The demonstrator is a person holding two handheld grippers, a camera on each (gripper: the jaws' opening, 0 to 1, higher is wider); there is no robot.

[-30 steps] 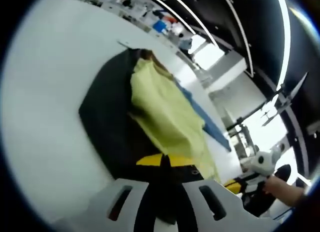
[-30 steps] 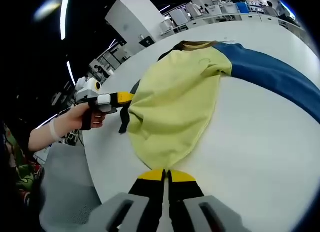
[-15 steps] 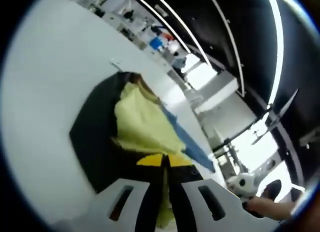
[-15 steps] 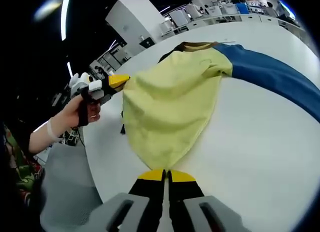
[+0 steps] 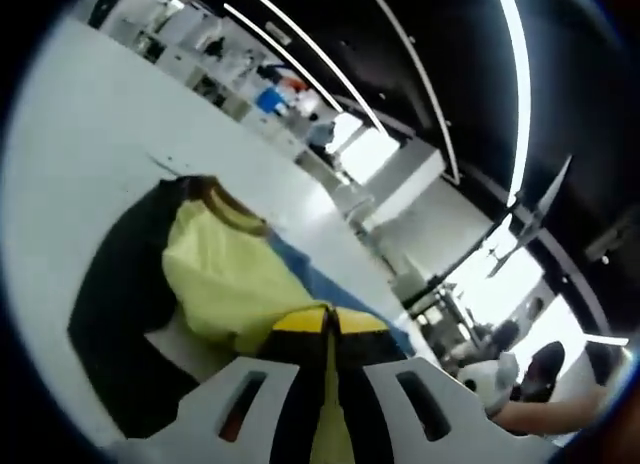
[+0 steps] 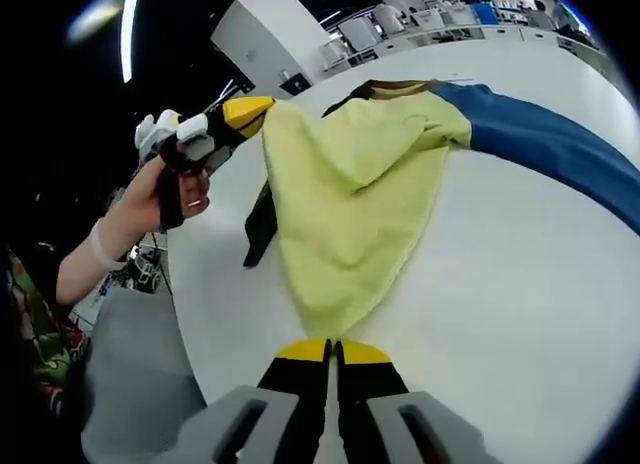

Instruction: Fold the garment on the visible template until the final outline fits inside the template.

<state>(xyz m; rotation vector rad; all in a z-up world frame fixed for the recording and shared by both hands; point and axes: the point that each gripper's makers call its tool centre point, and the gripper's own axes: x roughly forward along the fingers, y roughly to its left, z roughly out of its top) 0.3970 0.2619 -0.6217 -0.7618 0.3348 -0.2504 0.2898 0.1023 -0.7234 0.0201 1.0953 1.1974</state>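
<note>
A yellow garment (image 6: 350,199) with a brown collar (image 6: 395,86) lies on the white table (image 6: 520,284). A blue stretch (image 6: 545,149) runs off to the right, and a black part (image 6: 262,219) hangs under its left edge. My left gripper (image 6: 247,111), held by a hand, is shut on the garment's left corner and holds it up above the table. My right gripper (image 6: 332,351) is shut on the lower hem at the table's surface. In the left gripper view, yellow cloth (image 5: 225,279) runs into my shut left gripper (image 5: 328,322), with black (image 5: 110,324) to the left and blue (image 5: 325,289) behind.
The round table's edge (image 6: 190,314) curves close on the left, and the person's arm (image 6: 95,254) reaches over it. White cabinets and benches (image 6: 270,34) stand far behind. Bare tabletop spreads to the right of the garment. A hand (image 5: 545,414) shows at the lower right of the left gripper view.
My left gripper has lifted the garment's left corner up off the table, folding the cloth into a raised peak and baring the black part. My right gripper has stayed put on the hem.
</note>
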